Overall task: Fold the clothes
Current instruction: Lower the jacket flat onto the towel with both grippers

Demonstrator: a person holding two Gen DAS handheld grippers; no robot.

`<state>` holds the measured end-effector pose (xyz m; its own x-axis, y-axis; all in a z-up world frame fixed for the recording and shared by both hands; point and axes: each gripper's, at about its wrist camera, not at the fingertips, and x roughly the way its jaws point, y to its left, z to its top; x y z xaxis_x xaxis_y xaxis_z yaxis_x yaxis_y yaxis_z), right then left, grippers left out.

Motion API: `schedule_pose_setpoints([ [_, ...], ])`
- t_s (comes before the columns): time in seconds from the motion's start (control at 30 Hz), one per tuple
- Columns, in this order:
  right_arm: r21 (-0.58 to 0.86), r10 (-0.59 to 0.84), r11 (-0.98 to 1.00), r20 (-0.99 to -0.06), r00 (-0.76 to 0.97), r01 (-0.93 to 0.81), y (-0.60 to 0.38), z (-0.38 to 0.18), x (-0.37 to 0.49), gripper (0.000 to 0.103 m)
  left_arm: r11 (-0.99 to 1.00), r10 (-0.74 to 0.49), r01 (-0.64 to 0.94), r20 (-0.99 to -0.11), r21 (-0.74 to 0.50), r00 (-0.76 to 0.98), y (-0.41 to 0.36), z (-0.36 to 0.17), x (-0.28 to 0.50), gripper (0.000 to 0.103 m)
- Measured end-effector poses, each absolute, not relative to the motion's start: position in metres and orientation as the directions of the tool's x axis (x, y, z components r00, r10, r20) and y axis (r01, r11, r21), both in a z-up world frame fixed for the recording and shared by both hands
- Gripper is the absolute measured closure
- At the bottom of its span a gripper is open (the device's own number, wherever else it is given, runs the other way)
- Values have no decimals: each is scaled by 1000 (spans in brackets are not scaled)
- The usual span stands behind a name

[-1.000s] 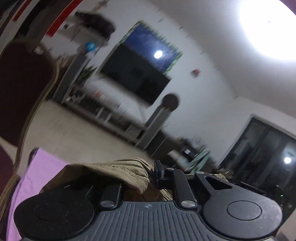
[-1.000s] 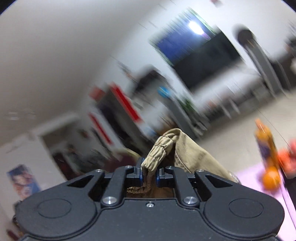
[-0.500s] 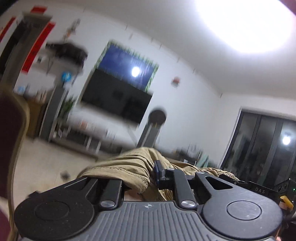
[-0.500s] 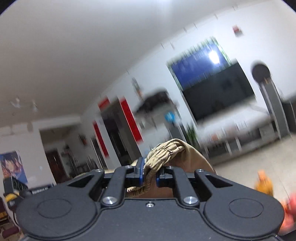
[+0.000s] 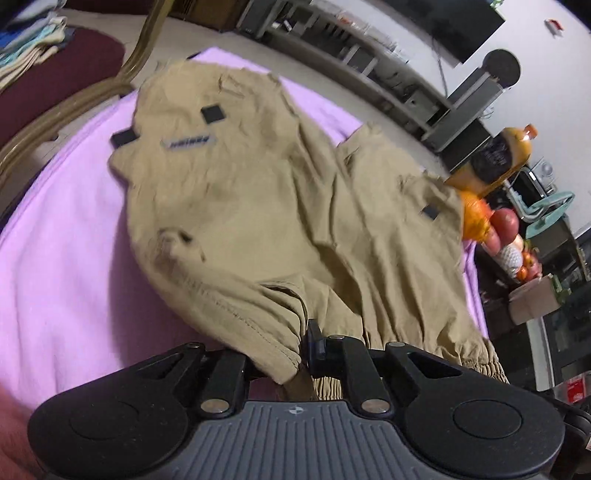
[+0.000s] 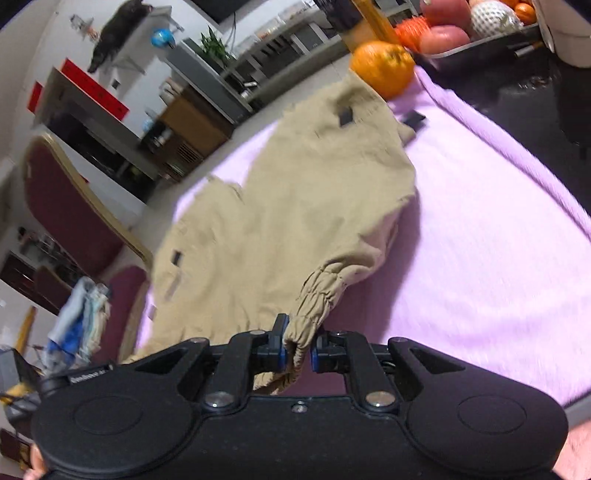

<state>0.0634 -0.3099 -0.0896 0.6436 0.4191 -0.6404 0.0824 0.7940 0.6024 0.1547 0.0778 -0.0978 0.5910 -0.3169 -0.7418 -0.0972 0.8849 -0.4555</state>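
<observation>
A pair of khaki shorts lies spread on a lilac cloth over the table, leg ends at the far side. My left gripper is shut on the elastic waistband at its near left corner. My right gripper is shut on the gathered waistband at the other corner of the shorts. Both hold the waistband just above the lilac cloth.
An orange and an orange drink bottle stand at the table's far edge by the shorts, beside a tray of fruit. A maroon chair with a stack of folded clothes stands at the left.
Both grippers, raised and facing the room before, have tipped down toward the table. The shorts now lie spread on the lilac cloth.
</observation>
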Motion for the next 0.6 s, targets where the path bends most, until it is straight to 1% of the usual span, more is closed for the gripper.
schedule_pose_setpoints([
  [0.07,615,425,783,-638,642,93,-311,-96,60,92,885,-318,-79,-720,-459,617,77,-84,128,92],
  [0.23,663,444,744,-585,679,85,-319,-88,58,92,853,-355,-44,-640,-520,681,83,-52,82,92],
  [0.3,670,451,738,-577,681,80,-317,-80,62,92,847,-352,-71,-657,-526,667,88,-56,76,91],
  [0.33,666,451,742,-579,679,76,-316,-83,63,92,845,-350,-85,-665,-529,659,90,-58,73,90],
  [0.37,650,445,755,-600,665,82,-315,-92,67,92,845,-345,-103,-683,-524,644,90,-62,74,88],
  [0.4,633,437,769,-621,651,87,-313,-102,72,92,856,-329,-134,-726,-500,604,85,-73,84,87],
  [0.47,592,416,798,-677,607,114,-310,-122,81,86,877,-294,-189,-805,-442,515,82,-92,86,83],
  [0.5,568,401,812,-712,576,136,-309,-133,85,80,883,-285,-198,-821,-426,494,81,-92,81,79],
  [0.53,554,390,818,-732,559,153,-310,-140,81,76,889,-276,-206,-837,-409,473,80,-92,75,82],
  [0.57,551,386,819,-734,559,159,-315,-137,76,74,895,-266,-207,-847,-394,461,80,-90,70,81],
  [0.6,549,382,820,-735,560,163,-319,-133,70,69,904,-259,-189,-840,-385,476,80,-83,62,79],
])
